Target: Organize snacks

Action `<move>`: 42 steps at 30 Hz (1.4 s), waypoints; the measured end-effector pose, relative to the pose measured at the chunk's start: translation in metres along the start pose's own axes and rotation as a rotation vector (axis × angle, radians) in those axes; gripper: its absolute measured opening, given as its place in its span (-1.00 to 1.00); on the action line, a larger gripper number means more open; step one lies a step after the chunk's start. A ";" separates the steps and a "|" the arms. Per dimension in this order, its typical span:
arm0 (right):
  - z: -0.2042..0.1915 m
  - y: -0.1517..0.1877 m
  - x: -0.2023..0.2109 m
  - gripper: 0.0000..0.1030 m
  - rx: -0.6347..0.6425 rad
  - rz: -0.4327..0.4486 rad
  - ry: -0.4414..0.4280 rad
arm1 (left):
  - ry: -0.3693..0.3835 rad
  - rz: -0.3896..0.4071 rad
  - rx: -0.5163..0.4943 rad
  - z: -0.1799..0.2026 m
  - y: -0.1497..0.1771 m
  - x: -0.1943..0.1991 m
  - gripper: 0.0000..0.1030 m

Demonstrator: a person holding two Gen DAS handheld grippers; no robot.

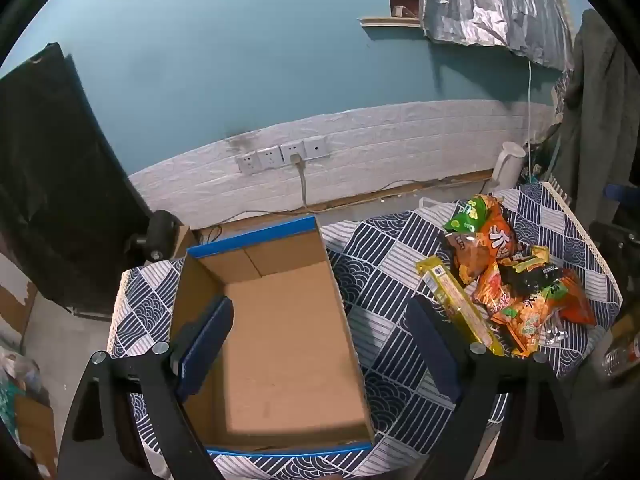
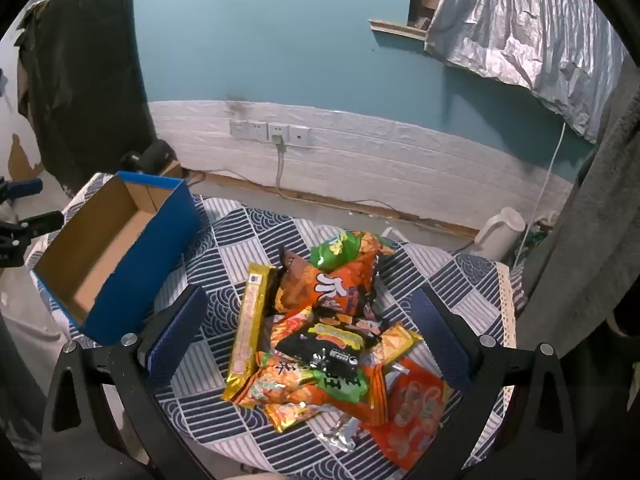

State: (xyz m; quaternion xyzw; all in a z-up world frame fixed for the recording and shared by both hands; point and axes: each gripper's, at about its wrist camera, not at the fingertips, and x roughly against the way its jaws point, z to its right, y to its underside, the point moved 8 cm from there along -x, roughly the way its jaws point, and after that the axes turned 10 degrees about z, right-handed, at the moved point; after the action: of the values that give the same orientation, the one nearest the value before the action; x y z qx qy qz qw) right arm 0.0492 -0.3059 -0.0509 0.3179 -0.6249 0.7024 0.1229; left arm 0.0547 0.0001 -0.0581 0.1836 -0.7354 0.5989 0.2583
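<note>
An empty cardboard box (image 1: 280,340) with blue outer walls stands on the patterned table; it also shows at the left of the right wrist view (image 2: 120,248). A pile of orange, green and black snack bags (image 2: 332,332) with a long yellow pack (image 2: 250,328) lies right of the box; the pile shows in the left wrist view (image 1: 516,284) too. My left gripper (image 1: 320,320) is open above the box's right wall. My right gripper (image 2: 308,312) is open above the pile, fingers on either side, holding nothing.
The table wears a blue-and-white checked cloth (image 2: 224,240). A white kettle (image 2: 500,232) stands behind the table at the right. Wall sockets with a plugged cable (image 2: 276,136) are on the far wall. A black sheet (image 2: 80,80) hangs at the left.
</note>
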 end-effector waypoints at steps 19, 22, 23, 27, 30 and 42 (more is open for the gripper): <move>0.002 0.001 0.000 0.95 0.002 -0.009 0.004 | -0.001 0.008 -0.019 0.002 0.000 0.000 0.74; 0.001 0.002 0.000 0.95 0.005 -0.009 0.003 | -0.001 0.007 -0.018 0.002 0.000 0.000 0.74; 0.001 0.002 0.000 0.95 0.008 -0.009 0.002 | 0.000 0.007 -0.019 0.002 0.000 0.000 0.74; 0.001 0.002 0.000 0.95 0.009 -0.010 0.004 | 0.003 0.005 -0.018 0.002 0.000 0.001 0.74; 0.002 0.002 0.000 0.95 0.010 -0.010 0.007 | 0.002 0.004 -0.016 0.001 0.000 0.000 0.74; 0.004 0.002 0.001 0.95 0.007 -0.014 0.012 | 0.001 -0.003 -0.011 0.001 0.002 0.000 0.74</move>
State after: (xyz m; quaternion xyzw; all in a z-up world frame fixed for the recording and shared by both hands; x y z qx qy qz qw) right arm 0.0487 -0.3107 -0.0521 0.3184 -0.6196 0.7055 0.1304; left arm 0.0531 -0.0005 -0.0596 0.1831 -0.7382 0.5945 0.2609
